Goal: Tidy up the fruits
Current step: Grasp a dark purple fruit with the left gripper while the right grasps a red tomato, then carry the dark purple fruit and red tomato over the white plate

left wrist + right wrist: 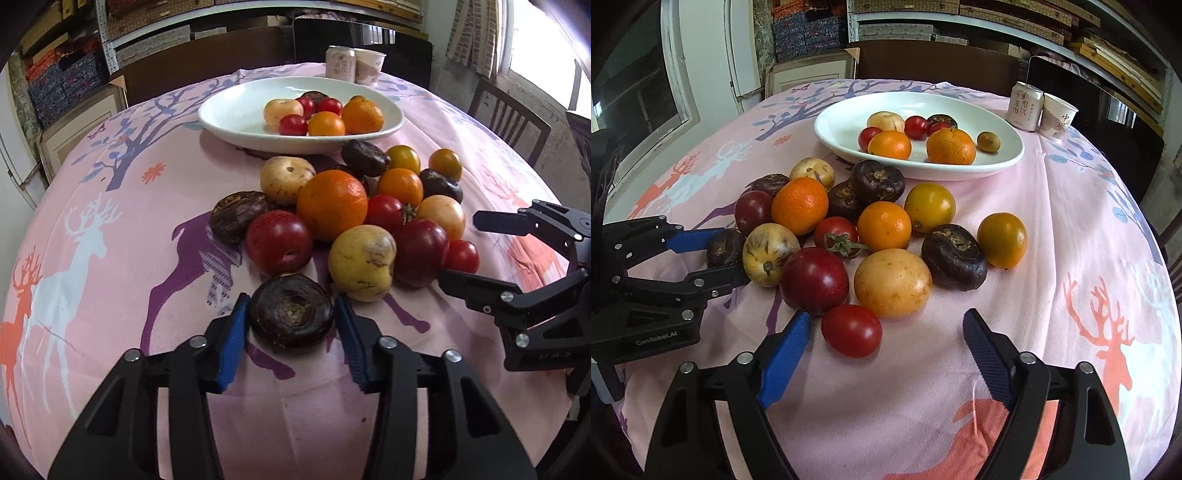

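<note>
A pile of loose fruit lies on the pink deer-print tablecloth (110, 280): an orange (332, 205), red plums, tomatoes, yellow fruits and dark brown round ones. My left gripper (291, 317) is shut on the nearest dark brown fruit (291, 314), with a blue pad against each side; the right wrist view shows this grip (726, 247) at the far left. My right gripper (886, 328) is open around a small red tomato (851, 330), which sits close to the left finger without being pressed. A white plate (221, 122) behind the pile holds several fruits.
A drink can (340, 62) and a paper cup (369, 66) stand at the table's far edge behind the plate. A wooden chair (506, 114) is at the far right, with shelves and boxes along the back wall.
</note>
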Action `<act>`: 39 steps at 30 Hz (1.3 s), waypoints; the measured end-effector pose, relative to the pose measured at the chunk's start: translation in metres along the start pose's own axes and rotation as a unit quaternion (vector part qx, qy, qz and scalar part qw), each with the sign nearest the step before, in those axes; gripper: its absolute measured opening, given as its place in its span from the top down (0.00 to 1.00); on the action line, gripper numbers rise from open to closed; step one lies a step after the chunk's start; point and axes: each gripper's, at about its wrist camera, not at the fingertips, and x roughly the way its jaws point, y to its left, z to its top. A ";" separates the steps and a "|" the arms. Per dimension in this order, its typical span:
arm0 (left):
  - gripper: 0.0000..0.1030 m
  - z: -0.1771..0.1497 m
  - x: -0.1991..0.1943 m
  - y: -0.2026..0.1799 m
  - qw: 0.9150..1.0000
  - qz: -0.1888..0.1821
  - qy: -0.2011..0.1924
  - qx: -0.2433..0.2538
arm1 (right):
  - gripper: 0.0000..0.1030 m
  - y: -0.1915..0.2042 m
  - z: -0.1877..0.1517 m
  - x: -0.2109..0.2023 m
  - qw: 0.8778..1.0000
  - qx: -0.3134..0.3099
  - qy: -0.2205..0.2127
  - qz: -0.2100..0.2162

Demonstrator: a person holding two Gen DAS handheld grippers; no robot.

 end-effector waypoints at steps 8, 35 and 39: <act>0.59 -0.002 -0.009 0.003 1.000 -0.009 -0.022 -0.010 | 0.69 0.011 -0.005 -0.004 1.000 -0.018 -0.003 0.020; 0.59 0.015 -0.065 -0.045 0.995 -0.016 -0.094 0.023 | 0.69 0.000 -0.023 -0.097 0.994 -0.035 -0.104 0.019; 0.59 0.030 -0.073 -0.045 0.992 -0.026 -0.122 -0.022 | 0.69 -0.017 -0.016 -0.112 0.991 -0.008 -0.136 -0.001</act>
